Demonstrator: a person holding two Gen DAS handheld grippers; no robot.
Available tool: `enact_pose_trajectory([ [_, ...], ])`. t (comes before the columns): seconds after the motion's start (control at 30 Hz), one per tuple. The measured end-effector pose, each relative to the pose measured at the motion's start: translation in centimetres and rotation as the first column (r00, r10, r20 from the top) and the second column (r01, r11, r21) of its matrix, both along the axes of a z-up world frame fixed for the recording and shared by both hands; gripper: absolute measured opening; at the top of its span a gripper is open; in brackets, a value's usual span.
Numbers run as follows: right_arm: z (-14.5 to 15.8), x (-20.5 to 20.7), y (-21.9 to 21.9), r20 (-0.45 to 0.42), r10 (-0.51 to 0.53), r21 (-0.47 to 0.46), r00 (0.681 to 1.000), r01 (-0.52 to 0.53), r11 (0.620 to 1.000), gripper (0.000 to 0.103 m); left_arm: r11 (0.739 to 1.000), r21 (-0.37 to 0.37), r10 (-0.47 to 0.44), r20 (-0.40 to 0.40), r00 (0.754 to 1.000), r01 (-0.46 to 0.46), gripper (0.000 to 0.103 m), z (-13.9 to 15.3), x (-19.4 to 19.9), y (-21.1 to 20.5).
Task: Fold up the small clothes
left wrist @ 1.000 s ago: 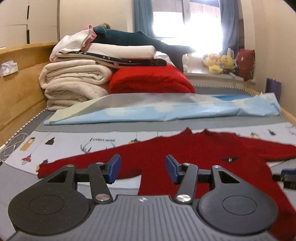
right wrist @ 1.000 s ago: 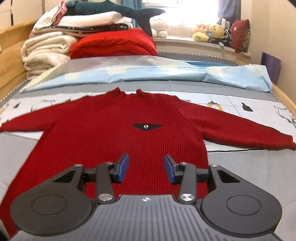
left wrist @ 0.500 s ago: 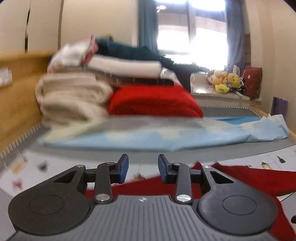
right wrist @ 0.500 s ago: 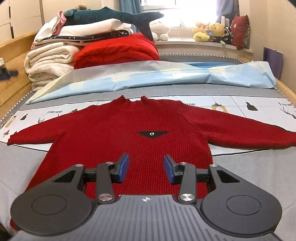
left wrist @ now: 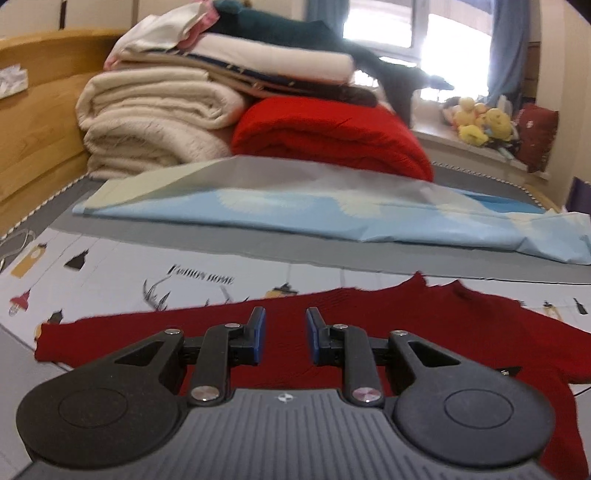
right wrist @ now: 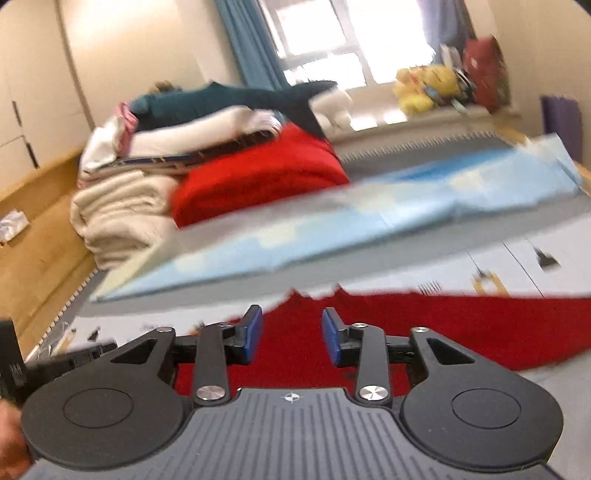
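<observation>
A small red knitted sweater [left wrist: 369, 317] lies flat and spread out on a white printed sheet [left wrist: 110, 273] on the bed. Its left sleeve [left wrist: 110, 332] stretches out to the left. My left gripper [left wrist: 283, 338] is open and empty, low over the sleeve near the shoulder. In the right wrist view the sweater [right wrist: 424, 325] shows below the neckline, tilted and blurred. My right gripper [right wrist: 291, 334] is open and empty over the upper chest, just below the collar.
A folded light blue sheet [left wrist: 332, 210] lies across the bed behind the sweater. A pile of cream blankets [left wrist: 155, 118], a red quilt [left wrist: 332, 136] and a dark plush shark [left wrist: 295, 29] stands at the back. A wooden bed rail [left wrist: 33, 122] runs on the left. Plush toys [left wrist: 480, 122] sit on the windowsill.
The left gripper has dropped back down over the left sleeve and its jaws have narrowed somewhat. The right gripper has moved forward towards the collar and tilted, blurring its view.
</observation>
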State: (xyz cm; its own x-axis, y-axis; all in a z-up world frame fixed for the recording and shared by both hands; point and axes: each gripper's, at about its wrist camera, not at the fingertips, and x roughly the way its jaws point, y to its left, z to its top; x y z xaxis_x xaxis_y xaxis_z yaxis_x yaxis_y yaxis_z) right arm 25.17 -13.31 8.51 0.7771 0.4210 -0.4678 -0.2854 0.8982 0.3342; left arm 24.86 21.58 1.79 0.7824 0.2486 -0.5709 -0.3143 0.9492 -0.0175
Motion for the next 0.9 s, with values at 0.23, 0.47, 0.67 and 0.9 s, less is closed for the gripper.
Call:
enact_pose_trajectory([
  [0.23, -5.0, 2.2, 1.3, -0.082, 0.038, -0.011, 0.996, -0.039, 0.999, 0.035, 0.985, -0.126, 0.107, -0.097, 0.989, -0.119, 0.026, -4.4, -0.1, 5.5],
  [0.47, -5.9, 4.0, 1.8, -0.154, 0.111, 0.099, 0.982, -0.097, 0.99, 0.035, 0.885, -0.333, 0.264, -0.22, 0.939, -0.327, 0.037, -8.7, -0.1, 14.4],
  [0.67, -6.2, 4.8, 0.1, -0.186, 0.094, 0.074, 0.978, -0.082, 0.994, 0.035, 0.711, -0.462, 0.445, -0.289, 0.848, -0.531, 0.05, -11.6, -0.7, 20.8],
  [0.9, -9.7, 5.8, -1.9, -0.338, 0.006, 0.063, 0.941, 0.016, 0.998, 0.035, 0.599, -0.508, 0.531, -0.327, 0.782, -0.619, 0.039, -14.2, -1.0, 23.6],
])
